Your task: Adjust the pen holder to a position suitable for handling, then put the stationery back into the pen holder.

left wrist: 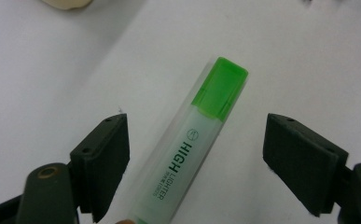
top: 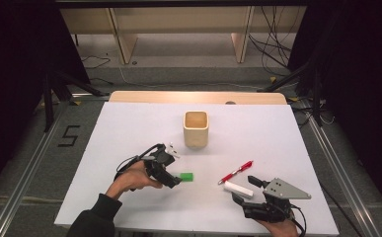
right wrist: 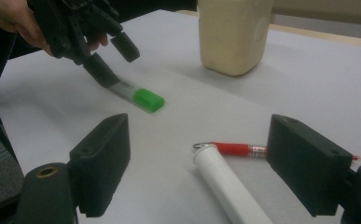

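Two claws are held over the white bench (top: 129,128), one in each hand. The left claw (left wrist: 197,154) is set around a highlighter (left wrist: 187,154), with its jaws spread wide on either side of the barrel and clear of it; nothing is gripped. The highlighter lies flat on the bench, its green cap (left wrist: 220,88) pointing away from the claw, and the word HIGH is read along its clear body. In the high view the left claw (top: 174,180) is seen at the near left of the bench, with the green cap (top: 186,176) showing just beyond its tips. The right claw (right wrist: 197,168) is likewise held apart, and a white tube (right wrist: 227,186) lies between its jaws without being touched by either. A red pen (right wrist: 236,149) is laid just behind the tube's far end, close to the jaw at the right of that view. In the high view the right claw (top: 242,190) is placed at the near right, the tube (top: 239,189) at its tips and the pen (top: 235,172) just beyond. A beige cup (top: 196,129) stands upright farther back, near the middle of the bench, well apart from both claws.
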A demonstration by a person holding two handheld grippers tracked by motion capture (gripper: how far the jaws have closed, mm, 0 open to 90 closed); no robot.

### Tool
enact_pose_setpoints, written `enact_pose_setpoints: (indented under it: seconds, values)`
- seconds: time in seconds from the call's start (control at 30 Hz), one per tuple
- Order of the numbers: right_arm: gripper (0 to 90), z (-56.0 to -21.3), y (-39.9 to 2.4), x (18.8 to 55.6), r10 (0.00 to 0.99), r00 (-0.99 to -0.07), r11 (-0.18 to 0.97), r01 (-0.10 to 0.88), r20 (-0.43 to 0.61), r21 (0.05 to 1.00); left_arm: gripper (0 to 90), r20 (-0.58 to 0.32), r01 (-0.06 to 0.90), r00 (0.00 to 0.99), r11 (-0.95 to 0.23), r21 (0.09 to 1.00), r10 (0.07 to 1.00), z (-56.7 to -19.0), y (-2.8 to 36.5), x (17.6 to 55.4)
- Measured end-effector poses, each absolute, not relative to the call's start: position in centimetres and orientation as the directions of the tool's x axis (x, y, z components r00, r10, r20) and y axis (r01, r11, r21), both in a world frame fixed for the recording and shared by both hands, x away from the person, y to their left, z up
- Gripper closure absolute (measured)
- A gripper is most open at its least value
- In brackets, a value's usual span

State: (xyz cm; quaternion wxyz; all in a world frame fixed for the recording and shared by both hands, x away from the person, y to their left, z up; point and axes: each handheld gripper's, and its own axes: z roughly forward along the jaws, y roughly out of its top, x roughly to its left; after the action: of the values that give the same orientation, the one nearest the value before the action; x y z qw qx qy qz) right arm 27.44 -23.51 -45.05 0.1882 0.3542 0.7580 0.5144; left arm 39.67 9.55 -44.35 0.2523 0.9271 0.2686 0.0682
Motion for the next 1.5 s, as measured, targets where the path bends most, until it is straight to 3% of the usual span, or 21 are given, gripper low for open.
enact_pose_setpoints:
  seconds: [0.6, 1.23, 1.5]
  values:
    - [22.6, -45.2, -23.4, 27.5, 0.729, -0.680, 0.228, 0.349, 0.078, 0.909, 24.5, 0.023, 0.449, 0.863, -0.785, 0.426, 0.506, -45.2, 9.1, 40.1]
    - [22.6, -45.4, -23.1, 27.6, 0.726, -0.684, 0.247, 0.355, 0.071, 0.902, 44.3, 0.009, 0.384, 0.911, -0.856, 0.347, 0.413, -46.0, 7.8, 41.3]
    - [22.7, -45.5, -23.0, 27.7, 0.725, -0.684, 0.247, 0.359, 0.073, 0.900, 47.7, 0.025, 0.375, 0.915, -0.873, 0.310, 0.402, -46.2, 7.8, 41.4]
